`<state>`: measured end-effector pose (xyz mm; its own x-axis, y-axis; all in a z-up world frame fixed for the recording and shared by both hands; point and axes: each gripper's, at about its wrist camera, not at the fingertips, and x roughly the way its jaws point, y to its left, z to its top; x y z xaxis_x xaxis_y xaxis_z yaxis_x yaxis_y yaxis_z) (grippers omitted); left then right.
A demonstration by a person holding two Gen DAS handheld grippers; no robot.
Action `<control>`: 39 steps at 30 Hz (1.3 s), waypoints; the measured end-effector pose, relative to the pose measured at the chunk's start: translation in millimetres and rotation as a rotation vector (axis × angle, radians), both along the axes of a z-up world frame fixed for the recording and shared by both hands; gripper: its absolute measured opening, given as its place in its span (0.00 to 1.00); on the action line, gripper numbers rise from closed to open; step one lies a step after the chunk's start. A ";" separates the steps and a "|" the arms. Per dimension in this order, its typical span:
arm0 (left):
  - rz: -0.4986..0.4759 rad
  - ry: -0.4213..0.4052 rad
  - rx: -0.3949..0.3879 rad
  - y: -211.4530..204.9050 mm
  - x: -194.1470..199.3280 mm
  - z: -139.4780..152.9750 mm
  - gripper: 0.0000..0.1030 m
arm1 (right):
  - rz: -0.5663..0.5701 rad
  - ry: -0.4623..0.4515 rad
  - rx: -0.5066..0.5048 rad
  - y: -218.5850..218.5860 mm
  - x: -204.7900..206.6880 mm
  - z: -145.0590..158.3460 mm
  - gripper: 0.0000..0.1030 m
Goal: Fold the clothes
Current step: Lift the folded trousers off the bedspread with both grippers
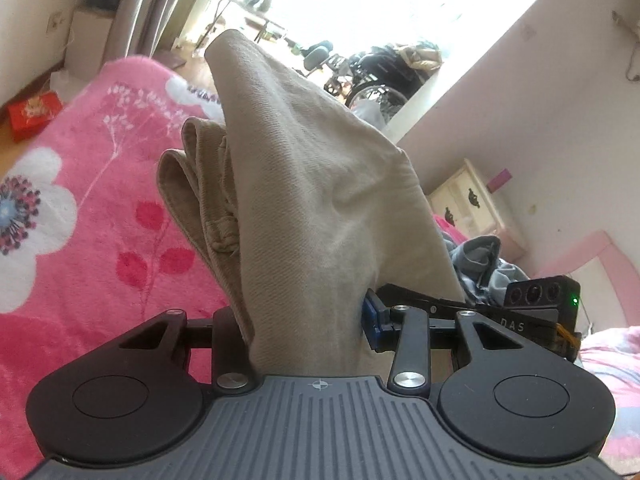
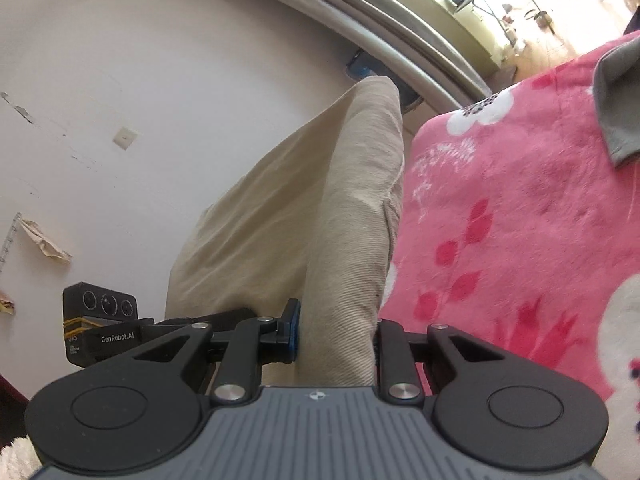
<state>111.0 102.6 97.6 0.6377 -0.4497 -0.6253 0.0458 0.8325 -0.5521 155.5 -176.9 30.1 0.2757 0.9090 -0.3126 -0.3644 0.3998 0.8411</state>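
A beige twill garment [image 1: 304,200] is held up off the bed. In the left wrist view my left gripper [image 1: 306,330] is shut on its cloth, which fills the gap between the jaws and rises in a tall fold. Folded hems hang at its left. In the right wrist view my right gripper [image 2: 336,338] is shut on another part of the same beige garment [image 2: 304,216], which stretches away toward the wall. Each view shows the other gripper's black body: the right gripper [image 1: 532,312] in the left wrist view, the left gripper [image 2: 100,320] in the right wrist view.
A pink floral blanket [image 1: 80,216] covers the bed below. A blue-grey garment [image 1: 480,264] lies crumpled on it, and a grey garment [image 2: 620,92] at the far right. A cream bedside cabinet [image 1: 472,200] and a pink headboard [image 1: 600,252] stand by the wall. A red box [image 1: 34,114] sits on the floor.
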 end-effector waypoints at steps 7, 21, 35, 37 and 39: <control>-0.005 0.138 -0.114 38.0 50.4 -95.2 0.40 | -0.065 0.094 -0.089 13.2 23.0 -46.5 0.23; -0.089 0.082 -0.058 191.1 250.8 -114.4 0.40 | -0.273 0.121 -0.137 159.1 189.4 -67.8 0.22; -0.007 0.184 0.126 250.0 360.0 -186.3 0.63 | -0.413 0.168 -0.149 248.0 319.3 -159.5 0.35; 0.043 0.123 0.065 259.4 349.4 -190.8 0.68 | -0.412 0.114 -0.083 241.5 315.4 -168.3 0.35; 0.066 0.120 0.047 264.9 348.1 -187.4 0.68 | -0.383 0.112 -0.085 237.3 315.6 -165.7 0.36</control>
